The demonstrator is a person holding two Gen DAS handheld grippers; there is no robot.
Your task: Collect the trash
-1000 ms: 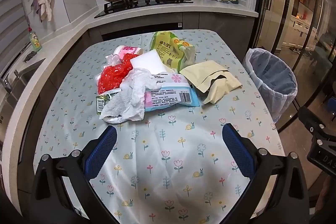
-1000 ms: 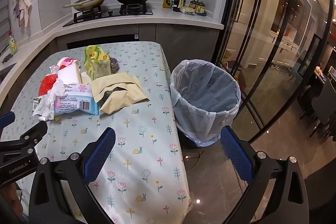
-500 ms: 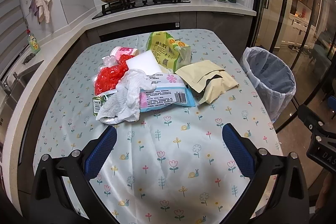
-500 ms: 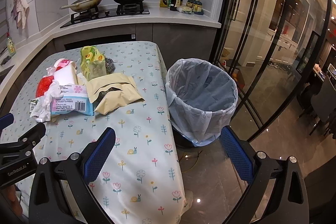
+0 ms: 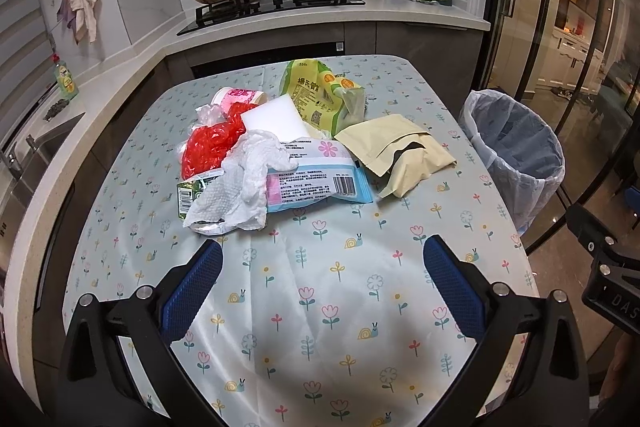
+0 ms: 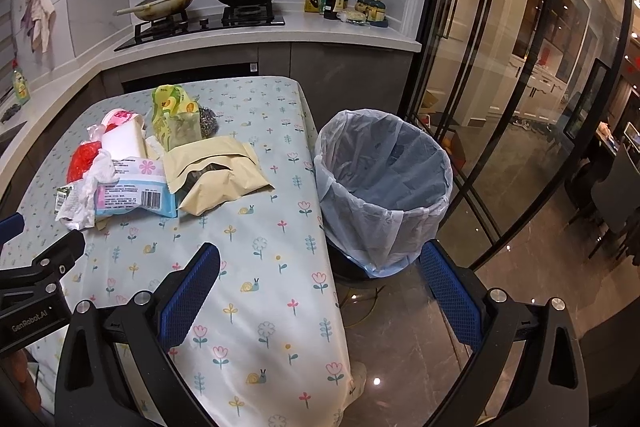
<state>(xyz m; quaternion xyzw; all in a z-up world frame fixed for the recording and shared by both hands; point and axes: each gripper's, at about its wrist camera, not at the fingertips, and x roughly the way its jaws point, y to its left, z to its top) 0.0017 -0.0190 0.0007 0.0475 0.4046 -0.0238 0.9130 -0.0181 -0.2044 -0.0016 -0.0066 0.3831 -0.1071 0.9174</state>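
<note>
Nearing trash pile [image 5: 280, 155], both tools [image 5: 324, 283] [image 6: 320, 287] gaping, empty

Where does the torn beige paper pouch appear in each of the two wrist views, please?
Left wrist view: the beige paper pouch lies right of centre, at the right end of the trash pile.
Right wrist view: the pouch lies left of centre, on the pile's side nearest the bin.
Shared landmark: the lined trash bin, standing on the floor beside the table.

bare tablecloth [image 5: 320, 291] before trash pile [image 5: 280, 155]
</note>
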